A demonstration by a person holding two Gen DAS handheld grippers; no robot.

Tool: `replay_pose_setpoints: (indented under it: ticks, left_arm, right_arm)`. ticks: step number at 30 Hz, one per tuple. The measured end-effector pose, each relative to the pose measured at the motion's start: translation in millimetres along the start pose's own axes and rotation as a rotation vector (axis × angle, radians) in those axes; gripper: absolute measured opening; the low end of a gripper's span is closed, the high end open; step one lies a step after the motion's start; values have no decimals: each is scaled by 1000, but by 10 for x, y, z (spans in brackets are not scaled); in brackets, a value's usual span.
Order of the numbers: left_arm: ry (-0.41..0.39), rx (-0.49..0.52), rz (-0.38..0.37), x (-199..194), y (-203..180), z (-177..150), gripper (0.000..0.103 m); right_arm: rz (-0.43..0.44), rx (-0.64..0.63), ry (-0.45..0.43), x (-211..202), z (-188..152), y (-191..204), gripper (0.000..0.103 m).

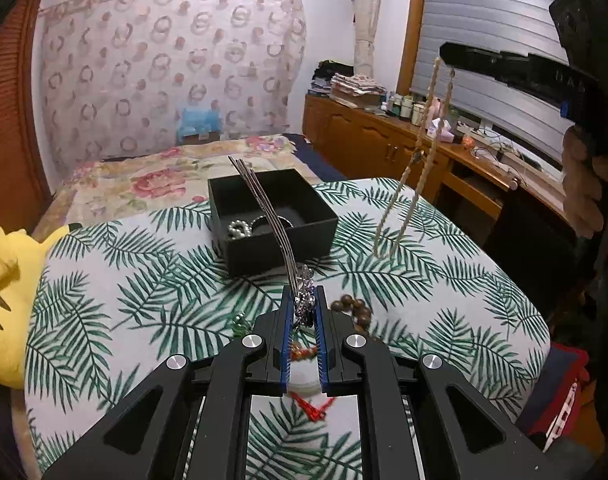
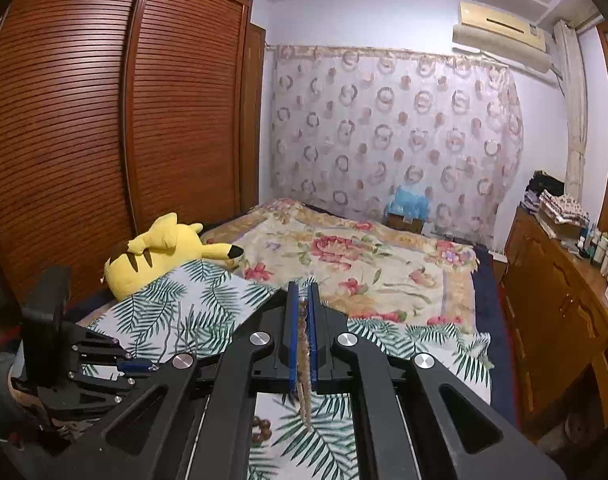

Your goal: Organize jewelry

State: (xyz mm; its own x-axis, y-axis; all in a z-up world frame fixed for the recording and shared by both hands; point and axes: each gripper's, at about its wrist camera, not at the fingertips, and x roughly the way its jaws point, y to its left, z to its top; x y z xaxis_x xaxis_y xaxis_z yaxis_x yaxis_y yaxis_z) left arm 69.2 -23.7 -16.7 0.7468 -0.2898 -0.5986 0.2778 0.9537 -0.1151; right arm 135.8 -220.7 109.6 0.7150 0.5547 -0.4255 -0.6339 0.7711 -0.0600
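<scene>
My left gripper (image 1: 304, 300) is shut on a silver wire choker (image 1: 260, 208) by its rhinestone ornament; the thin wires arch up over the open black jewelry box (image 1: 272, 220), which holds a silver bead bracelet (image 1: 240, 230). My right gripper (image 1: 448, 54) shows high at the right, shut on a cream pearl necklace (image 1: 408, 176) that hangs in a long loop above the table. In the right wrist view the necklace (image 2: 303, 344) sits between the shut fingers of the right gripper (image 2: 303, 292). A brown wooden bead bracelet (image 1: 354, 308) lies by my left fingers.
The table has a palm-leaf cloth (image 1: 144, 280). A small green trinket (image 1: 240, 324), an orange bead strand (image 1: 304, 352) and a red piece (image 1: 314, 408) lie under my left gripper. A yellow plush (image 1: 4, 292) sits at the left edge. A bed lies behind, a wooden dresser (image 1: 384, 140) at the right.
</scene>
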Motion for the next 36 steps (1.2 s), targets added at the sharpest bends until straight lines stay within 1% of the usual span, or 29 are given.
replay_pose_setpoints:
  ticks: [7, 12, 19, 23, 28, 31, 36]
  left_arm:
    - [10, 11, 11, 149, 131, 137, 9]
    - [8, -1, 8, 216, 223, 268, 9]
    - [7, -2, 0, 321, 302, 513, 9]
    - [13, 1, -5, 430, 329, 669, 9]
    - [36, -3, -13, 620, 377, 811, 9]
    - [59, -9, -12, 767, 424, 854, 9]
    - [104, -22, -14, 998, 485, 869, 9]
  right_arm:
    - [5, -16, 1, 223, 152, -42, 5]
    - [23, -19, -12, 371, 318, -83, 5]
    - [47, -24, -26, 541, 576, -173, 5]
    - [58, -25, -14, 720, 677, -258, 5]
    - [84, -7, 21, 975, 668, -367, 5]
    - [101, 0, 56, 1159, 571, -392, 5]
    - [128, 27, 148, 1521, 263, -415, 6]
